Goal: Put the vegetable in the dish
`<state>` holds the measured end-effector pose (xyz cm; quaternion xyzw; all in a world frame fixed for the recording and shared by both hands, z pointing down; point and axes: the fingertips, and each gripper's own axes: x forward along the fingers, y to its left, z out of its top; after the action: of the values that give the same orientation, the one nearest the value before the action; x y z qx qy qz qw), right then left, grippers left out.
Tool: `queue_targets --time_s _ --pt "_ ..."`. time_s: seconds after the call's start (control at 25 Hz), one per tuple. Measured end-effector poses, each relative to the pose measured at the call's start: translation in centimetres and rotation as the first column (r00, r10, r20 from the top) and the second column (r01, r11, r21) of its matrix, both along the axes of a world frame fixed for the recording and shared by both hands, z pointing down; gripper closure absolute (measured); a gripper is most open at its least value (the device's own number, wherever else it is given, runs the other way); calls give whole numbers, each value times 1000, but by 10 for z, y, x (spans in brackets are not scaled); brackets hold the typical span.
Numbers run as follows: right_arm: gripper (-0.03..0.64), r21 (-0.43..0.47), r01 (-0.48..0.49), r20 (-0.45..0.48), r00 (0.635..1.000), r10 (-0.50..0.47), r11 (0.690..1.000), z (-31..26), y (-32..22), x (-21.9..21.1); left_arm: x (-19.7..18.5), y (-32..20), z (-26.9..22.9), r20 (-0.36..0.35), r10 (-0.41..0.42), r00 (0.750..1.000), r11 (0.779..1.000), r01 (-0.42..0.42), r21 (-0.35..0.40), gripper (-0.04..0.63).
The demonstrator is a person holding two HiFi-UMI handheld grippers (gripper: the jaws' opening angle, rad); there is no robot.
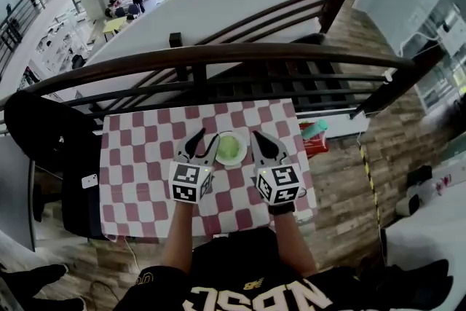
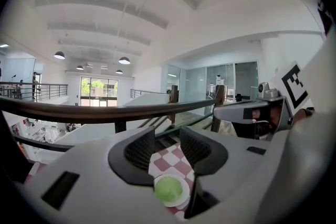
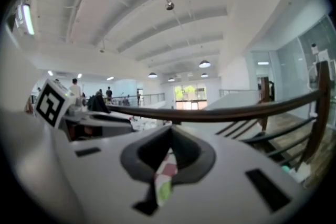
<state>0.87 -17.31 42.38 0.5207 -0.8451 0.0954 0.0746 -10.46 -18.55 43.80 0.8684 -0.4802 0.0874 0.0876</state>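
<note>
The counter cloth [image 1: 138,149] is matt checked fabric; the dish [image 2: 185,194] looks smooth and glossy; the handrail [image 1: 218,53] is polished dark wood.

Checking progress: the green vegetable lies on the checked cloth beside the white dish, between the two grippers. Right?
The head view shows the green vegetable in the white dish, not beside it; the dish is on the checked cloth between the left gripper and right gripper.
</note>
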Motion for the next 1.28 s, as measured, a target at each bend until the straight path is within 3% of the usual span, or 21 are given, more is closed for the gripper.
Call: queue_targets --time_s 0.24,0.52,1.04,1.28 --pt "600 65 -6 -19 1000 8 998 -20 34 -15 -8 38 -27 -8 -5 1000 996 5 87 493" --pt "600 108 -32 -3 999 33 994 -35 64 -22 -14 71 -42 -44 -17 999 991 22 129 570" --pt "601 127 -26 -51 998 33 992 -40 102 -24 8 97 -61 -89 69 994 985 -54 164 576" --pt "601 97 -85 48 996 81 992 -45 88 3 31 94 -46 -56 89 994 987 -80 141 575"
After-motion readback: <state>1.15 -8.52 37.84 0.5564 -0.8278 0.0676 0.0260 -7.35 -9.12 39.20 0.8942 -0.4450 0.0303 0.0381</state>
